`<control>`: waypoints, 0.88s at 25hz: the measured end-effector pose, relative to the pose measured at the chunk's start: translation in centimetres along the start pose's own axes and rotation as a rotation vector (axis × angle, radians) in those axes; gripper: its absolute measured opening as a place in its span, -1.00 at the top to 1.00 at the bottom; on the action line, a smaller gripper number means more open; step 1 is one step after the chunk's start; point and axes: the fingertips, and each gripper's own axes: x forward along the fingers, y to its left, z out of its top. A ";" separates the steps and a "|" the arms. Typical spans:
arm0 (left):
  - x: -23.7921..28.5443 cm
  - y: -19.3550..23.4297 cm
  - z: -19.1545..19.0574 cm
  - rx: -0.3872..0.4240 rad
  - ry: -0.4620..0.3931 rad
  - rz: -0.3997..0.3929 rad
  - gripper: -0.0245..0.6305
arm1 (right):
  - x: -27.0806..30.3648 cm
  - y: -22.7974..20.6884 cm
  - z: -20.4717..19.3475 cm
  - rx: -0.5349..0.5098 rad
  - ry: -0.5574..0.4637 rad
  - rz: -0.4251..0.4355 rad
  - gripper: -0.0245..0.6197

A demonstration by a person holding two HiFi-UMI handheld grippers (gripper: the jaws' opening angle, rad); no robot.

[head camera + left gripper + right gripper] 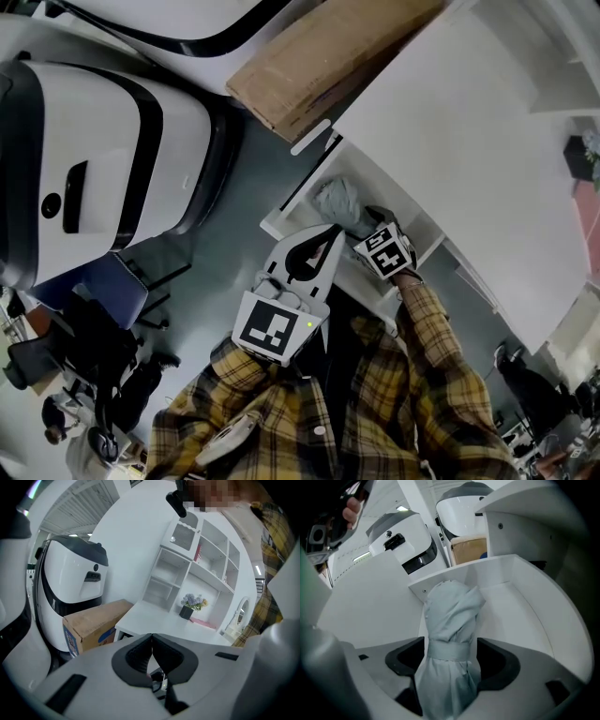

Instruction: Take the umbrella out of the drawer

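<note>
The right gripper (450, 656) fills the bottom of its own view. Its dark pads stand wide apart on either side of the strap band of the folded pale grey umbrella (451, 616), and they flank the cloth without pinching it in. The umbrella lies in the open white drawer (525, 606) and runs up the middle of the frame toward the drawer's far wall. In the head view this gripper sits at mid-frame, on the end of a yellow plaid sleeve (441, 347). The left gripper (330, 234) is just to its left, tip close beside the umbrella at the drawer's edge. In the left gripper view its jaws are closed tip to tip with nothing between them. Beyond them a white desk top (159, 616) crosses the middle of that view. On the desk, at centre right, stands a small pot of flowers (190, 605). A cardboard box (91, 623) sits at lower left, against a large white machine (75, 581).
</note>
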 end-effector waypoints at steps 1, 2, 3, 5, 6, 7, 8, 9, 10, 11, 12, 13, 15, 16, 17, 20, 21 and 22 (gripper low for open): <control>0.0 0.1 -0.1 0.000 0.002 0.002 0.86 | 0.3 0.0 -0.2 -0.002 0.013 0.004 -0.11; 0.0 0.2 -0.2 0.001 0.003 0.003 0.85 | 0.6 0.0 -0.4 -0.007 0.022 0.005 -0.11; -0.1 0.2 -0.2 0.000 0.004 0.004 0.85 | 0.8 0.0 -0.5 -0.012 0.029 0.006 -0.11; -0.1 0.2 -0.3 -0.004 0.007 0.004 0.85 | 1.2 0.0 -0.7 -0.018 0.037 0.009 -0.11; -0.1 0.2 -0.4 -0.006 0.009 0.004 0.85 | 1.4 0.0 -0.7 -0.021 0.039 0.010 -0.11; 0.0 0.2 -0.5 -0.007 0.010 0.003 0.85 | 1.6 0.0 -0.7 -0.026 0.043 0.009 -0.11; 0.0 0.2 -0.5 -0.008 0.011 0.001 0.85 | 1.7 0.0 -0.7 -0.033 0.048 0.005 -0.11; 0.0 0.2 -0.5 -0.008 0.011 -0.001 0.85 | 1.9 0.0 -0.8 -0.040 0.055 -0.001 -0.10; 0.0 0.1 -0.6 -0.008 0.011 -0.002 0.85 | 2.0 0.0 -0.9 -0.048 0.063 -0.010 -0.10; 0.0 0.1 -0.6 -0.008 0.011 -0.002 0.85 | 2.1 -0.1 -1.0 -0.054 0.069 -0.018 -0.10; 0.0 0.1 -0.6 -0.010 0.010 -0.002 0.85 | 2.1 -0.1 -1.0 -0.057 0.073 -0.023 -0.10; 0.0 0.1 -0.6 -0.012 0.010 -0.002 0.85 | 2.1 -0.2 -1.0 -0.057 0.077 -0.024 -0.11; 0.0 0.2 -0.6 -0.013 0.009 0.000 0.85 | 2.2 -0.2 -1.1 -0.057 0.087 -0.019 -0.11; 0.0 0.3 -0.5 -0.013 0.009 0.001 0.85 | 2.3 -0.2 -1.1 -0.058 0.092 -0.018 -0.11; -0.1 0.3 -0.5 -0.014 0.009 0.003 0.85 | 2.3 -0.2 -1.1 -0.060 0.097 -0.019 -0.11; -0.2 0.4 -0.4 -0.013 0.007 0.005 0.85 | 2.2 -0.2 -1.0 -0.060 0.101 -0.027 -0.11; -0.2 0.4 -0.4 -0.015 0.006 0.005 0.85 | 2.2 -0.2 -1.0 -0.058 0.100 -0.029 -0.10; -0.2 0.4 -0.4 -0.016 0.006 0.006 0.85 | 2.2 -0.2 -1.0 -0.055 0.100 -0.031 -0.10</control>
